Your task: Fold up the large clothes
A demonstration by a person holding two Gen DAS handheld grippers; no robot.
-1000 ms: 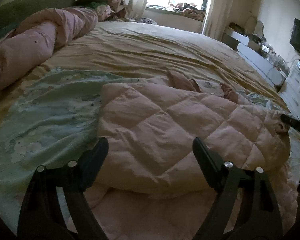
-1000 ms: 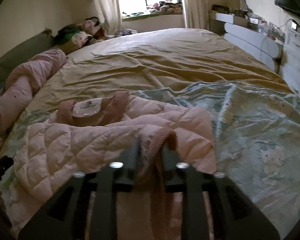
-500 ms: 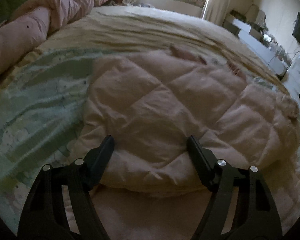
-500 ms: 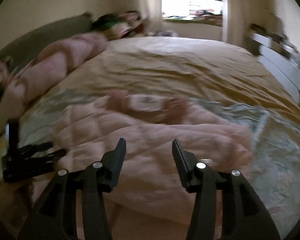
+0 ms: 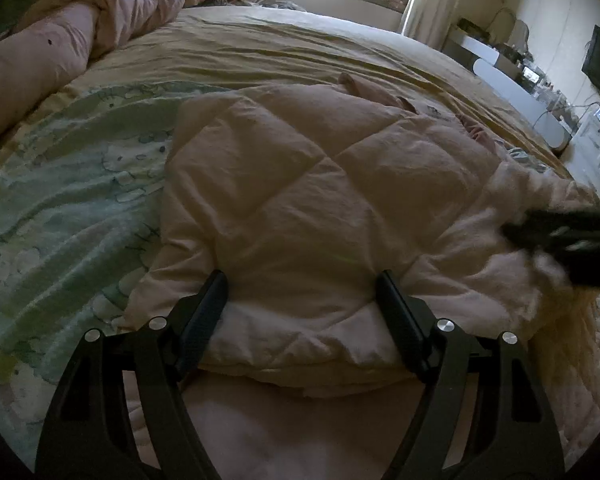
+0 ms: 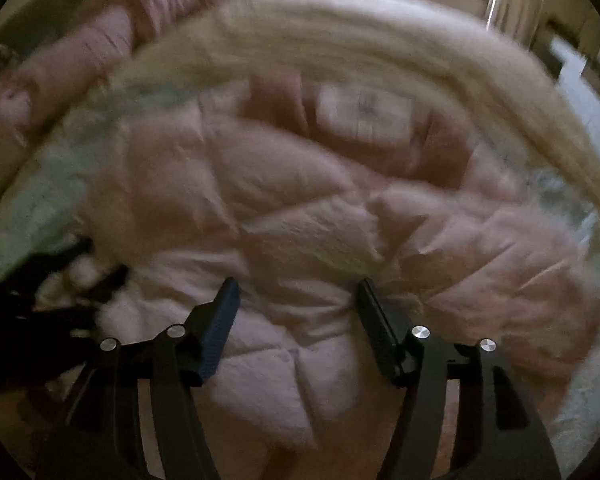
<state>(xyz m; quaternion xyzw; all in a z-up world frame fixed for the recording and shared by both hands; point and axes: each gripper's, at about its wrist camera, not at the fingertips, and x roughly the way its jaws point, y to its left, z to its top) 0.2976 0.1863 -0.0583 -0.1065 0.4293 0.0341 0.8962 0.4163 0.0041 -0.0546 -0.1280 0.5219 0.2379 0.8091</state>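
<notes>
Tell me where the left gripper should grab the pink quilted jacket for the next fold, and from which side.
Take the pink quilted jacket by its near folded edge, coming down from the near side. That edge lies stacked and raised off the bed, right between the open fingers of the left gripper, so it is likely the easiest bite. The puffy middle looks too broad to pinch.

Bed (image 5: 300, 40) under wrinkled yellow sheet; pale green patterned blanket (image 5: 60, 200) spread over near part, pink quilted jacket (image 5: 300, 184) partly on it (folded); rolled pink duvet (image 5: 60, 40) along left edge.
</notes>
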